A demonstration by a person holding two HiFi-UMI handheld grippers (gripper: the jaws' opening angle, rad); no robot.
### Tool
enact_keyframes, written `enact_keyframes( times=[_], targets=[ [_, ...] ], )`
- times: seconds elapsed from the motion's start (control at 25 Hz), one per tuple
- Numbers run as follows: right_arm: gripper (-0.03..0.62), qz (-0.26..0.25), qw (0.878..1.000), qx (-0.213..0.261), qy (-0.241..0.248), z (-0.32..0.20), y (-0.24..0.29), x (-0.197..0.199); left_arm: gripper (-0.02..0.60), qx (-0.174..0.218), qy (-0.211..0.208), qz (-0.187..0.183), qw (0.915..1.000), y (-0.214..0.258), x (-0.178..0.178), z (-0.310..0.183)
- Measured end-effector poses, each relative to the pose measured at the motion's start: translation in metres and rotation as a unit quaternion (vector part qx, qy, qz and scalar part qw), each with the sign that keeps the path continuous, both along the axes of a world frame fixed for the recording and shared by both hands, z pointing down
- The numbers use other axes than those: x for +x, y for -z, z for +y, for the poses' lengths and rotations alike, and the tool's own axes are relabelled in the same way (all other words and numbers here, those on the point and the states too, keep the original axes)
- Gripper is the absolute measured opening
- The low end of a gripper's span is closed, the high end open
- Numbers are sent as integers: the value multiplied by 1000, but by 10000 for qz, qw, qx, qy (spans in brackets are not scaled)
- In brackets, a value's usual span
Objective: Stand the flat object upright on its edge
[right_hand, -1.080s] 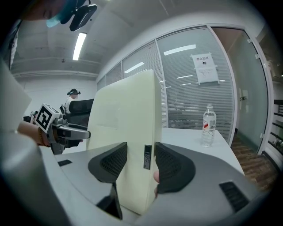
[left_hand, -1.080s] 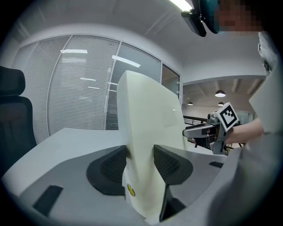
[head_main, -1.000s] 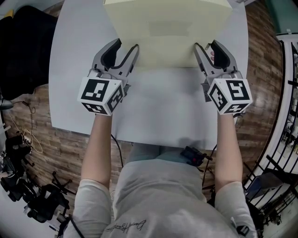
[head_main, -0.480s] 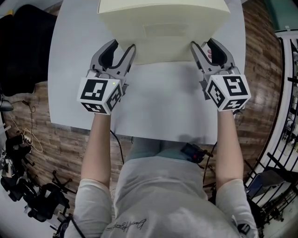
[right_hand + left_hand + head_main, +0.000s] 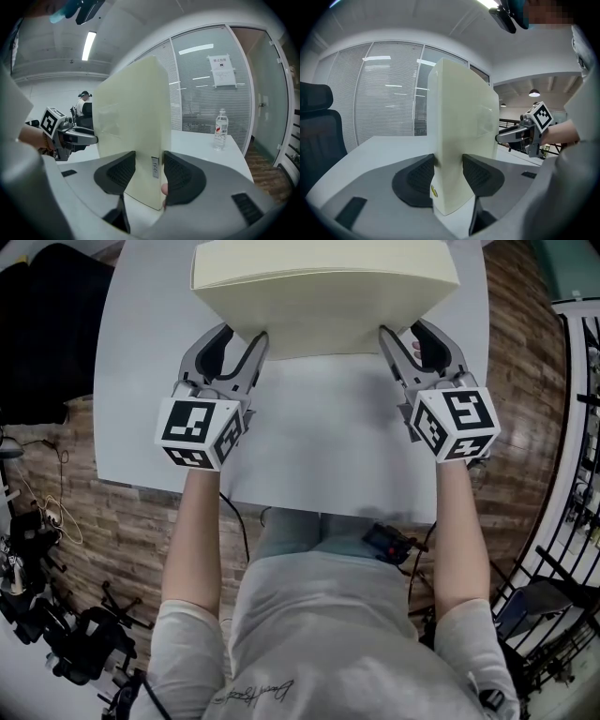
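As left gripper (image 5: 448,174), right gripper (image 5: 150,176) clamp slab (image 5: 323,292)

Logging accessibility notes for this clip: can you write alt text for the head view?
Seen from above, a person's left gripper and right gripper clamp the two ends of a thick cream slab, holding it tilted up over a white table. The person's forearms and grey shirt fill the lower frame, wood floor either side.
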State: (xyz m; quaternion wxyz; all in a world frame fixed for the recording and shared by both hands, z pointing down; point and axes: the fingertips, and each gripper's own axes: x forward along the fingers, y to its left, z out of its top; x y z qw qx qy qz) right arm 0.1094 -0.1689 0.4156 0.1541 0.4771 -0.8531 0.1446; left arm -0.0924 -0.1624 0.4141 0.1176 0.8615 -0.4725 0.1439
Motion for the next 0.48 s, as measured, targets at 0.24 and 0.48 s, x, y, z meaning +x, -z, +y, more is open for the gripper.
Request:
enact_keyframes(
  times=[0.24, 0.48],
  targets=[
    [206, 64, 9999, 3, 78, 6, -3, -1, 201, -68, 19, -21, 10000, -3, -1, 6],
    [202, 122, 9998, 29, 134, 8, -4, -4, 201, -127, 64, -12, 9999, -5, -4, 9]
  ],
)
